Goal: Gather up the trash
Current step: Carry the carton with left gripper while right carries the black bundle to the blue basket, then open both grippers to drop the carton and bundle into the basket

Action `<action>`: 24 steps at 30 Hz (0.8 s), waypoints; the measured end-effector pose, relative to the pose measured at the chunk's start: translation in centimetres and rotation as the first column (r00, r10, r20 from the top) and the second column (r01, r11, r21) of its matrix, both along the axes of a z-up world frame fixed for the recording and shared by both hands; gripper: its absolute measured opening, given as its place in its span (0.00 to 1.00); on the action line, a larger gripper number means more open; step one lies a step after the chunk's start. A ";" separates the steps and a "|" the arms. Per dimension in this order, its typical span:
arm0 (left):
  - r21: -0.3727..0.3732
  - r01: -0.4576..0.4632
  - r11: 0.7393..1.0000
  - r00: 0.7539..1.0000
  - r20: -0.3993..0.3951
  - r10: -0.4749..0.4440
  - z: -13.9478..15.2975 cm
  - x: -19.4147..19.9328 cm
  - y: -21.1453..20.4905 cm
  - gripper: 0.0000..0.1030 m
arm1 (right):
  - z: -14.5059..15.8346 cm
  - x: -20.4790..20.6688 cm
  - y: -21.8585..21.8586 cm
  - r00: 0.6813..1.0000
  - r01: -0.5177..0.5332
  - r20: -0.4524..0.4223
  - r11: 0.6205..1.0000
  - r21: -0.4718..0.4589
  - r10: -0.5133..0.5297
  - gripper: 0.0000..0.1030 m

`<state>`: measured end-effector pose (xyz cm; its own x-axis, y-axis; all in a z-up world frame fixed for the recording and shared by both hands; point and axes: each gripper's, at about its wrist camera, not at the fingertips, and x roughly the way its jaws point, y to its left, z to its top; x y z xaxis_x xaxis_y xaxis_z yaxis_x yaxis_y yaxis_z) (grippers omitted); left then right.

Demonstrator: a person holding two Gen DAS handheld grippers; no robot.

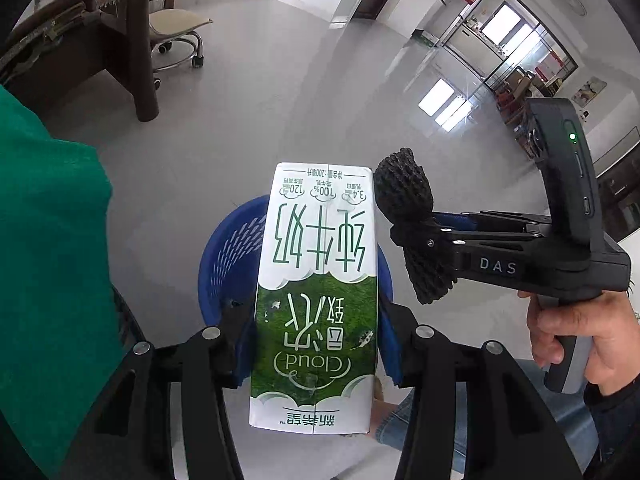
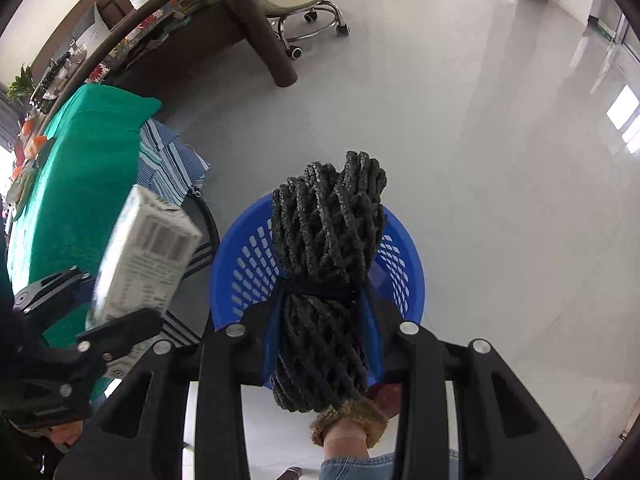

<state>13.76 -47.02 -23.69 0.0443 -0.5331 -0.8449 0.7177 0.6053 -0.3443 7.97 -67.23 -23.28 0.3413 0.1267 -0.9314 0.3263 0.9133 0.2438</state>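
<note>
A green-and-white milk carton (image 1: 316, 300) is being gripped between the two fingers of the left gripper (image 1: 316, 344), which are pressed against its sides. The carton is being held lengthwise along the fingers, with its printed face turned to the left wrist camera and the lettering upside down. In the right wrist view the same carton (image 2: 144, 256) is being seen from the side, tilted, with a barcode panel showing, in the left gripper (image 2: 100, 320) at the left edge.

A black foam net sleeve (image 2: 324, 280) is being clamped by the right gripper (image 2: 320, 320); the fingers are closed on its pinched middle, and the net is bulging out ahead of and behind the grip. In the left wrist view the net (image 1: 416, 224) is being seen held crosswise in the right gripper (image 1: 416, 236), just beside the far right corner of the carton. A hand (image 1: 576, 336) is being wrapped around that gripper's handle.

Both items are being held above a blue perforated plastic basket (image 2: 400, 264), which is standing on the pale grey floor (image 2: 480, 160). In the left wrist view the basket (image 1: 228, 256) is being largely covered by the carton.

A green cloth (image 2: 80, 168) and a blue striped cloth (image 2: 172, 164) are being seen to the left, near the basket. A wheeled stool (image 2: 304, 4) and a dark table leg (image 2: 264, 28) are being seen well apart from the basket, further back.
</note>
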 end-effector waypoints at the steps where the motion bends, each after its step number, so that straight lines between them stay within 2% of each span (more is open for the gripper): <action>1: 0.006 0.002 1.000 1.000 0.002 -0.002 -0.6 0.2 -0.6 0.48 | -0.2 0.1 -0.2 1.000 -0.004 0.004 1.000 0.007 0.004 0.36; 2: 0.011 0.003 1.000 1.000 0.005 -0.003 -1.1 0.1 -1.2 0.49 | -0.4 0.2 -0.3 1.000 -0.008 0.011 1.000 0.008 0.008 0.36; 3: 0.012 0.007 1.000 1.000 0.009 -0.007 -1.7 0.3 -1.9 0.60 | -0.7 0.4 -0.2 1.000 -0.015 0.016 1.000 0.010 0.015 0.40; 4: 0.010 0.002 1.000 1.000 0.020 -0.002 -2.0 0.4 -2.1 0.79 | -0.9 0.0 -0.3 1.000 -0.019 0.016 1.000 0.013 0.018 0.52; 5: 0.011 -0.017 1.000 0.999 0.045 0.016 -2.2 0.7 -2.4 0.89 | -1.2 -0.1 -0.5 1.000 -0.011 0.015 1.000 0.008 0.011 0.58; 8: 0.020 -0.048 0.999 0.996 0.072 0.047 -2.3 1.6 -2.2 0.89 | -0.9 -0.3 -0.8 1.000 -0.002 0.022 1.000 0.000 0.002 0.62; 9: 0.021 -0.056 0.998 0.996 0.070 0.054 -2.0 1.7 -2.1 0.89 | -0.4 -0.4 -0.8 0.999 0.002 0.041 1.000 -0.006 -0.002 0.70; 10: 0.012 -0.067 0.998 0.995 0.079 0.066 -1.3 1.7 -1.7 0.89 | 0.0 -0.6 -0.9 0.998 0.010 0.058 1.000 -0.016 -0.010 0.76; 14: -0.054 -0.084 0.995 0.982 0.163 0.091 2.8 0.4 0.8 0.93 | 2.3 -1.2 -0.9 0.990 0.052 0.136 0.997 -0.056 -0.044 0.79; 15: -0.073 -0.088 0.993 0.976 0.193 0.101 4.1 -0.1 1.6 0.94 | 3.0 -1.2 -0.7 0.986 0.063 0.161 0.994 -0.085 -0.048 0.88; 19: -0.108 -0.089 0.990 0.964 0.240 0.113 8.3 -2.0 5.3 0.94 | 6.2 -1.1 2.1 0.964 0.066 0.267 0.970 -0.234 -0.001 0.93; 24: -0.101 -0.115 0.988 0.940 0.309 0.141 12.0 -3.3 12.7 0.95 | 8.4 -0.9 7.8 0.929 0.001 0.352 0.948 -0.318 0.117 0.94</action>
